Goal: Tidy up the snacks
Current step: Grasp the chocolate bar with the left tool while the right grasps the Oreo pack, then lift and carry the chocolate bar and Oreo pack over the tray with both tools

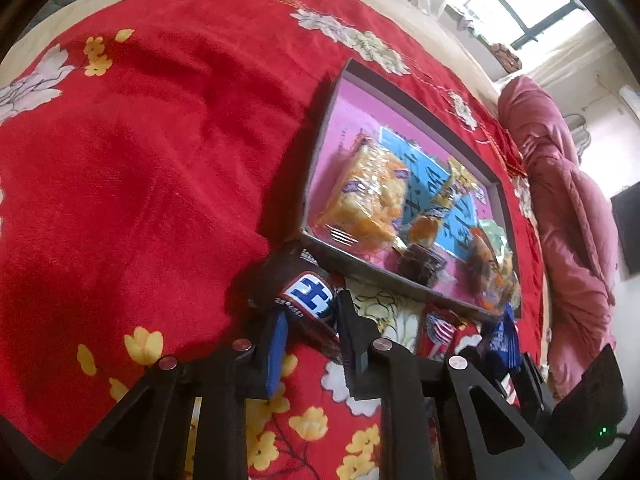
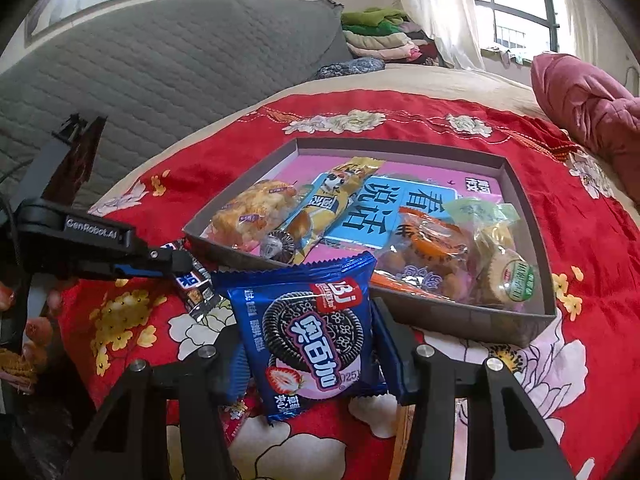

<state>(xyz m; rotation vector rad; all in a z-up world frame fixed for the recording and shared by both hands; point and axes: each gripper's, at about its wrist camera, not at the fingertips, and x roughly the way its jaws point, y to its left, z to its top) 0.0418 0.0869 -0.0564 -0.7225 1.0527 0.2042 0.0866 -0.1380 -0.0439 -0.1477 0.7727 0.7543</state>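
Red flowered cloth (image 2: 400,136) is spread over a bed, with a grey quilted headboard (image 2: 160,64) behind and a bright window (image 2: 516,4) at the far side. On the cloth a wide, shallow grey cardboard box with a pink floor (image 2: 472,316) is set, and several snack packets (image 2: 440,256) are already laid inside it.

A blue, square, shiny cookie packet (image 2: 308,328) is held by the right gripper (image 2: 308,344), whose jaws are partly closed and pressed on both its sides, just in front of the box's near wall. A small dark brown wrapped snack bar with a blue and white label (image 1: 298,292) is pinched by the left gripper (image 1: 310,320), whose jaws are nearly shut, close beside the box's corner.

To do this step well, each packet should probably be lifted clear of the wall, carried over a bare pink spot, and let go low, so nothing is knocked or crushed.
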